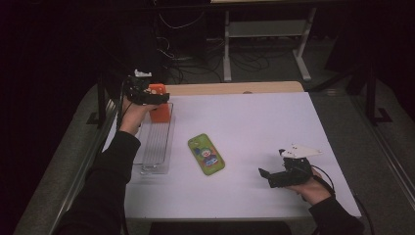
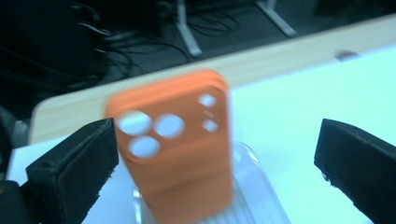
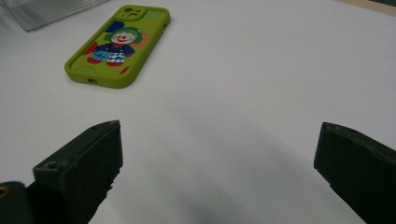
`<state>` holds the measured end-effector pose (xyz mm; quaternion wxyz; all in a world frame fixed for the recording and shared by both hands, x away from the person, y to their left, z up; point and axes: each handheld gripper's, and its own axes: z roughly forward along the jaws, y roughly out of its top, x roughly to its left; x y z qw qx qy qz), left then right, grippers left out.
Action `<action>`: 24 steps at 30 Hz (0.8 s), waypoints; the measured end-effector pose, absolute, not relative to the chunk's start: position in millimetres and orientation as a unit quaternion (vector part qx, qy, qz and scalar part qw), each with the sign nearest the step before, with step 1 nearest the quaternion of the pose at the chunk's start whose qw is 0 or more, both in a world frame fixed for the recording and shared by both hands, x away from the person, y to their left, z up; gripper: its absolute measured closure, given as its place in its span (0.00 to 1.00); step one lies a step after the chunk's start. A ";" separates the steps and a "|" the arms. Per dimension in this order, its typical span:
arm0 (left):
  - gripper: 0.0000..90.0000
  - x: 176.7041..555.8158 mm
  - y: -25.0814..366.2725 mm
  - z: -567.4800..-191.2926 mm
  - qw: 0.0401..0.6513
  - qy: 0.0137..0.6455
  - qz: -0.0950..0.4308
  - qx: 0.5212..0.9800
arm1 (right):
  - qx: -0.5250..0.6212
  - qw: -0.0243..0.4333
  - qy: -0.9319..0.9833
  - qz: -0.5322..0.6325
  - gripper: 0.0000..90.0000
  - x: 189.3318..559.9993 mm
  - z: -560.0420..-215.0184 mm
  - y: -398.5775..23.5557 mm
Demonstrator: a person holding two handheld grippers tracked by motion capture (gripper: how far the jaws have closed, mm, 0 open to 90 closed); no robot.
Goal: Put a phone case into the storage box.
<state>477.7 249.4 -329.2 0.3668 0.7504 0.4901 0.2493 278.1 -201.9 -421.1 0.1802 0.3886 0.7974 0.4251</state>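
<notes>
An orange phone case (image 1: 159, 113) stands on end at the far end of a clear ribbed tray (image 1: 155, 147). My left gripper (image 1: 157, 97) hangs just above and behind it. In the left gripper view the orange case (image 2: 180, 154) sits between the wide-open jaws, close to the left one and well apart from the right one, above the tray (image 2: 264, 191). A green phone case (image 1: 206, 154) with a clown picture lies flat at mid-table. My right gripper (image 1: 271, 164) rests low at the front right, open and holding nothing, pointing toward the green case (image 3: 119, 46).
The white table top (image 1: 264, 127) has a wooden strip (image 1: 235, 88) along its far edge. Beyond it are dark floor, cables and a white table frame (image 1: 264, 29). A corner of the clear tray (image 3: 42, 11) lies at the top left of the right gripper view.
</notes>
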 end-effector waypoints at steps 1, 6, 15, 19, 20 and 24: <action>0.00 473.6 248.1 -328.0 0.371 0.484 0.243 0.755 | 0.388 0.181 0.798 0.425 0.00 278.1 -421.2 -201.9; 0.00 454.1 239.6 -324.9 0.377 0.451 0.218 0.779 | 0.389 0.181 0.799 0.422 0.00 278.1 -420.3 -201.8; 0.00 419.7 220.4 -321.1 0.417 0.390 0.178 0.801 | 0.389 0.180 0.798 0.423 0.00 278.3 -420.6 -201.8; 0.00 405.3 214.3 -325.2 0.427 0.367 0.161 0.811 | 0.393 0.178 0.796 0.425 0.00 278.4 -419.7 -201.4; 0.00 401.6 212.3 -326.9 0.432 0.365 0.155 0.810 | 0.393 0.177 0.796 0.425 0.00 278.6 -419.7 -201.1; 0.00 388.3 206.7 -332.9 0.444 0.353 0.138 0.812 | 0.392 0.178 0.796 0.426 0.00 280.6 -418.2 -199.3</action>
